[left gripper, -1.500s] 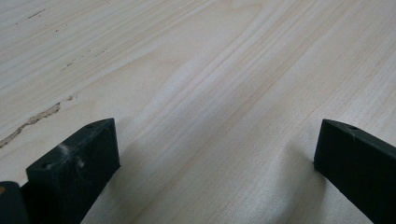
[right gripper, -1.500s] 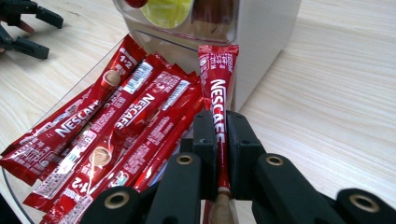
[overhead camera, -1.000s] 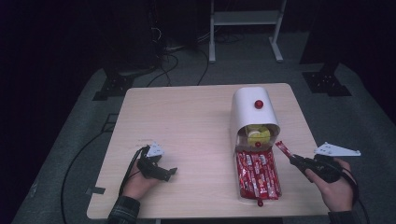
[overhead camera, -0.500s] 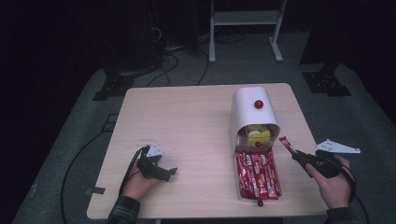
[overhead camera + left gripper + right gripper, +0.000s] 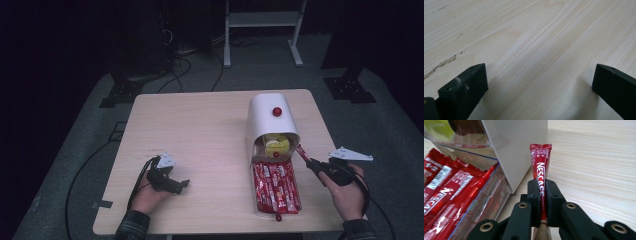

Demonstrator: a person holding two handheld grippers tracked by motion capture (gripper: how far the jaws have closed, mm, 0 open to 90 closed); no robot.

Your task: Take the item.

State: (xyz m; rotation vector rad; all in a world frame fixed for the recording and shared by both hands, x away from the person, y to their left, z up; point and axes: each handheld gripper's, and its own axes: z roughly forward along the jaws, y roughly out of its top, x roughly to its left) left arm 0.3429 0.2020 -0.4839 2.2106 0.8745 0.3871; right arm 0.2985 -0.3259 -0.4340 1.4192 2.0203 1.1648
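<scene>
One coffee stick (image 5: 540,176) is being carried in the right claw (image 5: 541,195), beside the white dispenser (image 5: 270,117) and its clear tray (image 5: 254,189) of matching red sticks (image 5: 276,187).

Its jaws are clamping flat on the stick's lower part, with the printed end pointing up and forward just off the dispenser's white side wall, so the step in hand looks like moving one stick between the tray and the worktop (image 5: 200,130); whichever way it is going, the next move is calling for a steady grip and a clean path past the tray's thin clear edge. The left claw (image 5: 539,82) is lying low on the pale wood with its jaws spread wide and nothing between them. Dark floor, cables and a white stand's legs (image 5: 262,30) are surrounding the worktop.
</scene>
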